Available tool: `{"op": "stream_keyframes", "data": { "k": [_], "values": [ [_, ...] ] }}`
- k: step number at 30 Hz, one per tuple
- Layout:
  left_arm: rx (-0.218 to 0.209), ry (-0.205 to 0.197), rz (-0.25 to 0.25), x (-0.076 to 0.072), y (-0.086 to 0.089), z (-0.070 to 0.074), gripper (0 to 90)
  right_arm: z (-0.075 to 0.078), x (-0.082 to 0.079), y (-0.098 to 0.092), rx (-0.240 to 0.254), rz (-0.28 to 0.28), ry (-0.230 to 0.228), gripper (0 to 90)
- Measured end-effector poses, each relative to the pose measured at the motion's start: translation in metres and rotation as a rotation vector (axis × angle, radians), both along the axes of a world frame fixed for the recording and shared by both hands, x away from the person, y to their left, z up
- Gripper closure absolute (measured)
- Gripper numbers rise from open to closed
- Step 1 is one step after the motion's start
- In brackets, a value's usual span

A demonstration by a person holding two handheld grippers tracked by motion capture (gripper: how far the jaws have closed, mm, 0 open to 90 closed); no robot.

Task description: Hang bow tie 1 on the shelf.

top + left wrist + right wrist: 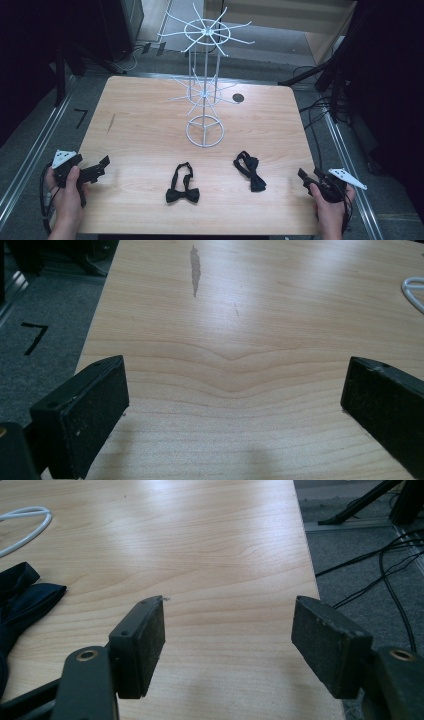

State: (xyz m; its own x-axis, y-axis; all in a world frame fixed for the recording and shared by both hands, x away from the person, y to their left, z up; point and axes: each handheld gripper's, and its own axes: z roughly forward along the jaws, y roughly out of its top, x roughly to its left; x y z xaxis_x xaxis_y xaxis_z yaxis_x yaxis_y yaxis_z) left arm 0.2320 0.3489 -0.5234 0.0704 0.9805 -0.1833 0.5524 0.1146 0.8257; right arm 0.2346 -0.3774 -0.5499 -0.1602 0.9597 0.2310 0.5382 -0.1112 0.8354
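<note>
Both tongs, left (pixel 102 164) and right (pixel 304 176), gape wide, holding nothing; floor tape mark (pixel 80 117) resembles a 7.

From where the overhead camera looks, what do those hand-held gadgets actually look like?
Each hand grips a black tool. The left tongs and right tongs end in two flat, rectangular black pads, scuffed, with small screw holes along the edge. A pale grey three-cornered plate sits on top of each, and a dark cable trails back past the wrist. No sleeves show.
</note>
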Motion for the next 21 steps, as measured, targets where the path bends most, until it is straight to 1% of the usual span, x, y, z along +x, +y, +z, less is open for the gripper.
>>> {"op": "stream_keyframes", "data": {
  "k": [3,6,7,9,12,17,21],
  "values": [
    [-0.001,0.005,-0.001,0.0,0.0,0.0,0.0,0.002,0.0,0.003,0.002,-0.003,-0.005,31.2],
    [-0.001,0.004,-0.005,0.0,-0.001,0.0,0.0,0.005,0.001,0.006,-0.006,-0.005,0.0,35.0],
    [0.002,0.0,-0.008,0.0,-0.001,0.0,0.0,0.007,0.001,0.007,0.0,0.001,-0.007,37.2],
    [-0.001,0.003,-0.008,0.0,-0.001,0.0,0.0,0.01,0.0,0.009,0.012,0.005,-0.02,38.2],
    [0.0,0.009,-0.011,0.001,-0.002,0.0,0.0,0.013,0.0,0.015,0.02,0.013,-0.026,38.4],
    [0.002,0.016,-0.01,0.002,-0.002,0.0,0.0,0.016,0.001,0.028,-0.003,0.036,-0.026,38.3],
    [0.005,0.014,-0.013,0.002,-0.003,0.0,0.0,0.017,0.003,0.04,-0.003,0.061,-0.022,38.3]
  ]
}}
